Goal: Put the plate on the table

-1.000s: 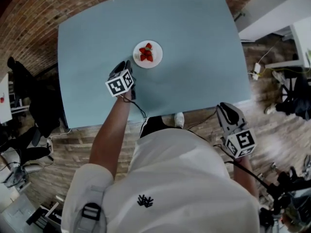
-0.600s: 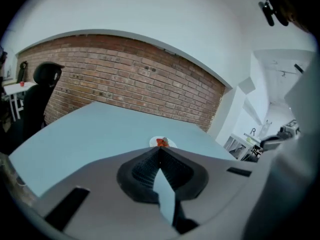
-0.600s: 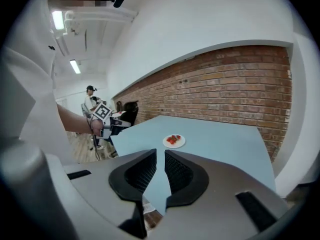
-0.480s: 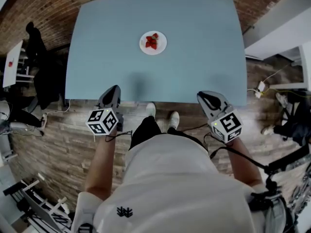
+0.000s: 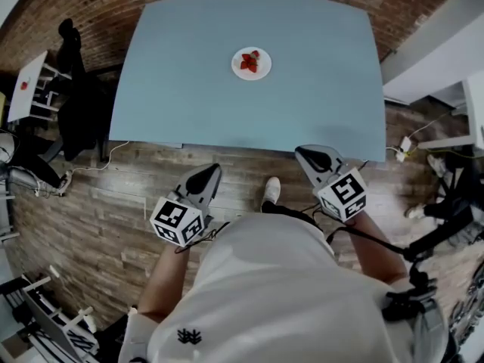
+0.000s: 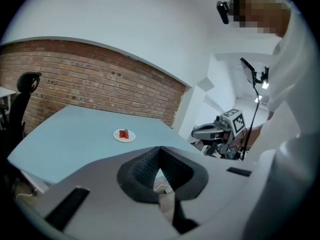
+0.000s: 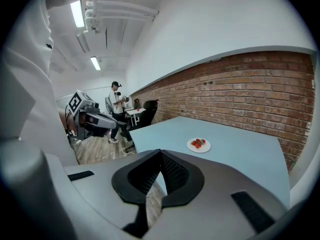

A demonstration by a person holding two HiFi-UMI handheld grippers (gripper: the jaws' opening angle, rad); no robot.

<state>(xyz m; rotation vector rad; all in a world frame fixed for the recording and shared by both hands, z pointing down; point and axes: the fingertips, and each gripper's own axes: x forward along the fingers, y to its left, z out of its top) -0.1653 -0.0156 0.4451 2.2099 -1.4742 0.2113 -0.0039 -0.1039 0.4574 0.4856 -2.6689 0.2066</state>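
Two tools hang over the plank floor (image 5: 113, 203), just short of the near edge of the pale blue worktop (image 5: 181, 89). The left tool (image 5: 209, 174) and the right tool (image 5: 306, 156) both point toward the worktop, one on each side of the person's white shirt (image 5: 280, 293). Each tool's own view shows its jaws closed tip to tip with nothing between them. Only a sliver of floor shows through the small gap behind the tips.

The plate (image 5: 251, 63) sits on the worktop, toward the far side and about midway across, well apart from both tools. It is small, round and white, with strawberries (image 5: 249, 61) on it.

From the head view the brick wall (image 5: 91, 6) is only a strip beyond the worktop. The gripper views show it standing upright behind the worktop, with plain white wall above. The right gripper view alone shows ceiling strip lights (image 7: 77, 14). It also shows a second person (image 7: 116, 111) standing far off near a dark chair (image 7: 149, 106). Each gripper view also catches the other tool off to its side, marker cube on top.
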